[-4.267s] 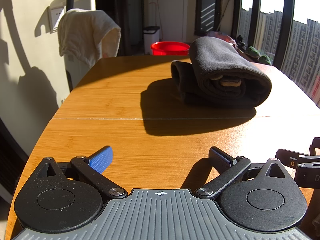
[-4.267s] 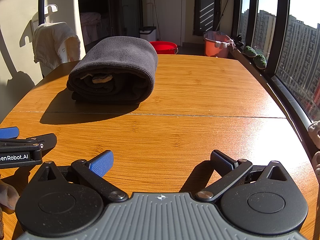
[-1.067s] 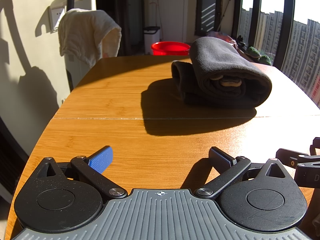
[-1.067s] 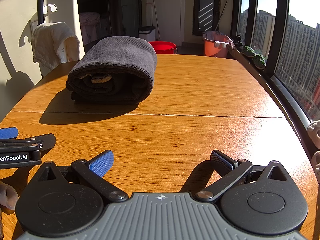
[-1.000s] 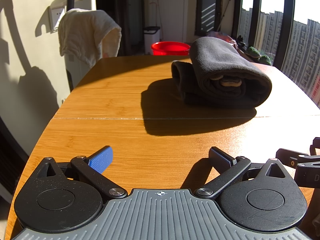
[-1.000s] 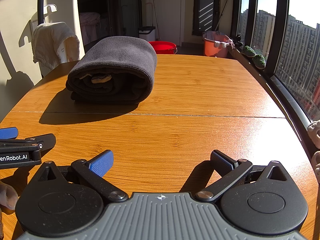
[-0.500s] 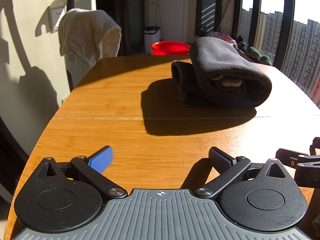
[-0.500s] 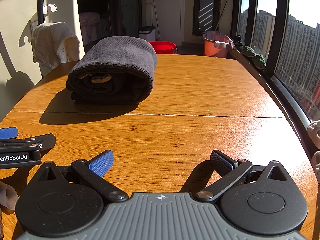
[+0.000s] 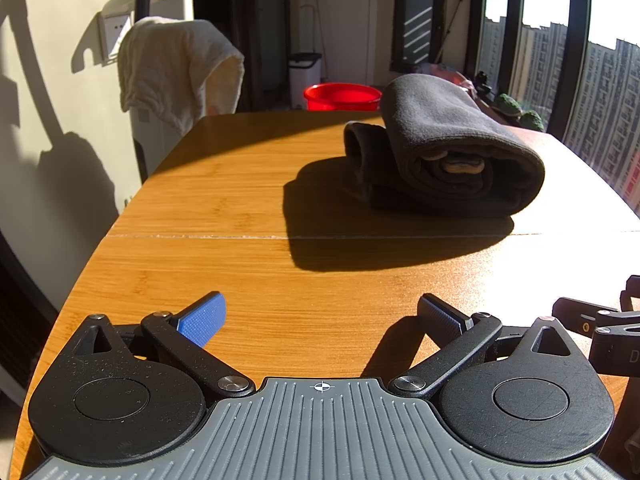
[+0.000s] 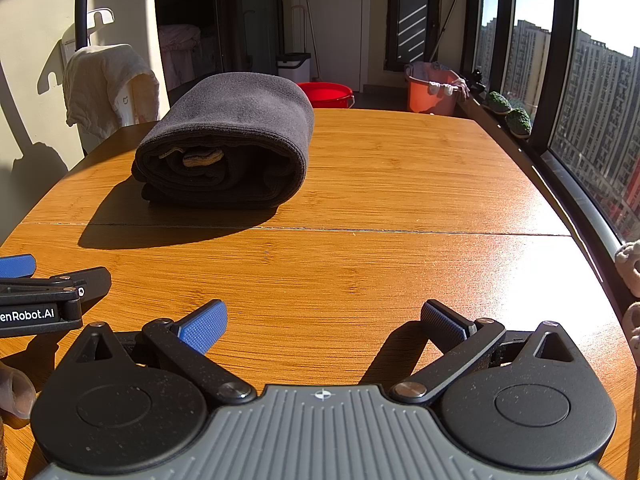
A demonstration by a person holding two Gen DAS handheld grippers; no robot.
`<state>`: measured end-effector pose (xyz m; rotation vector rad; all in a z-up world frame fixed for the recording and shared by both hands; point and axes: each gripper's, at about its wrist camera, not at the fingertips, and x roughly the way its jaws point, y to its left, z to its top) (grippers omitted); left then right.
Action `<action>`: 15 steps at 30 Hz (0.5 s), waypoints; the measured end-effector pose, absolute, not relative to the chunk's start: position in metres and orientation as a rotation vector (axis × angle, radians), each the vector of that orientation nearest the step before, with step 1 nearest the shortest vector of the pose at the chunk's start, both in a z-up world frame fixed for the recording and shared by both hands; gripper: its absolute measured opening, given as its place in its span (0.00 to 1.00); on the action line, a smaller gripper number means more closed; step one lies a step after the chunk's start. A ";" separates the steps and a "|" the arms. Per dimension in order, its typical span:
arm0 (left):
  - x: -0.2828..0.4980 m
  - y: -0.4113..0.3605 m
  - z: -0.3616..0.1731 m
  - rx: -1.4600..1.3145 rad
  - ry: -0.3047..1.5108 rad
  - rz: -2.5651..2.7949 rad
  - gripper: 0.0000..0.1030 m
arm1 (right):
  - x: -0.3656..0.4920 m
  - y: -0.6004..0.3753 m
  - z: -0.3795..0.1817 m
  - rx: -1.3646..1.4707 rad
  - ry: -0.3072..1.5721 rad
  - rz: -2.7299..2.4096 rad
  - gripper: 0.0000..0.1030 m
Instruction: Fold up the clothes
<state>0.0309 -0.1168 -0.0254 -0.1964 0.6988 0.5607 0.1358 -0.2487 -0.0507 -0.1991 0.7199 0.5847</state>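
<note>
Two open handheld tools rest low over a sunlit wooden tabletop, a folded dark garment beyond them.

Nearest, the left tool (image 9: pixel 320 316) has its jaws spread wide with nothing between them, one blue pad and one black pad showing. The right tool (image 10: pixel 322 320) sits just beside it, equally wide apart and empty. Both hover over the bare honey-coloured bamboo tabletop (image 10: pixel 400 264), which a thin seam crosses. Past that seam lies the dark grey fleece garment (image 10: pixel 232 140), folded into a thick bundle, well apart from both tools and casting a long shadow toward the left. Farther off, beyond the tabletop's end, stand a red plastic basin (image 10: pixel 326 94) and an orange bucket (image 10: pixel 430 92).
</note>
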 end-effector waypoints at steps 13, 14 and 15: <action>0.031 -0.117 -0.025 -0.198 0.698 0.565 1.00 | 0.135 -0.250 -0.051 -0.199 0.722 0.584 1.00; 0.031 -0.117 -0.025 -0.198 0.698 0.566 1.00 | 0.135 -0.250 -0.051 -0.199 0.722 0.584 1.00; 0.031 -0.117 -0.025 -0.198 0.698 0.566 1.00 | 0.135 -0.250 -0.051 -0.199 0.722 0.584 1.00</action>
